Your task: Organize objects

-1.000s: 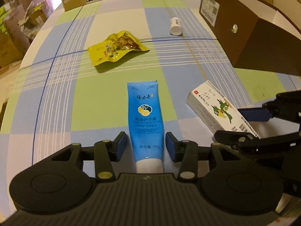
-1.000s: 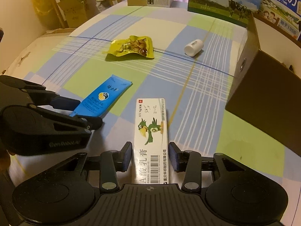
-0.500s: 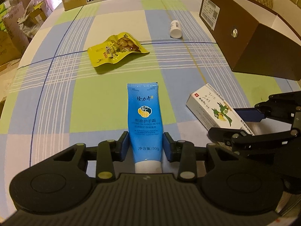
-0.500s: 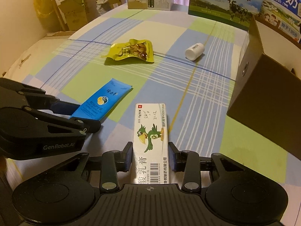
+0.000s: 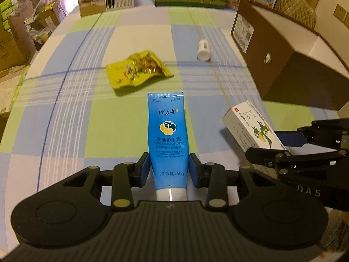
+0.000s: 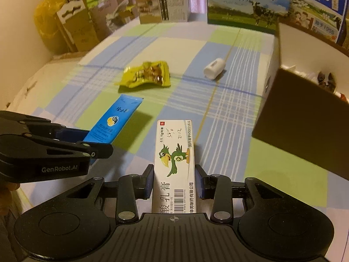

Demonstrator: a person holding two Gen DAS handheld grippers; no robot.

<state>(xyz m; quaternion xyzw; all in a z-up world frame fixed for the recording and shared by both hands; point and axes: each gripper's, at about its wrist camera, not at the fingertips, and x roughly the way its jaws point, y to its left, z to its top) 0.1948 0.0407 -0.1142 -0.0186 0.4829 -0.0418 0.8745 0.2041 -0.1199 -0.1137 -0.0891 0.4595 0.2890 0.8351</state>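
The left tongs [image 5: 169, 170] are clamped on the blue hand cream tube [image 5: 167, 135], with one blue pad on each side of its lower part, close to the white cap. The tube points forward and its flat end is raised above the checked cloth of the table [image 5: 87, 118], as its shadow in the right wrist view shows. The right tongs [image 6: 174, 182] are clamped on the white ointment box [image 6: 175, 159] with a green bird printed on it; the pads press its two long sides, and the box also appears to be off the table. As a landmark I take the open brown box [image 5: 290, 65], which stands on the table. The ointment box is near its closest corner, and the tube is further to the left of it. The yellow snack bag [image 5: 137, 71] lies flat on the table, well to the left of the brown box, beyond the end of the tube. The small white bottle [image 5: 204, 50] lies on its side, near the labelled wall of the brown box.
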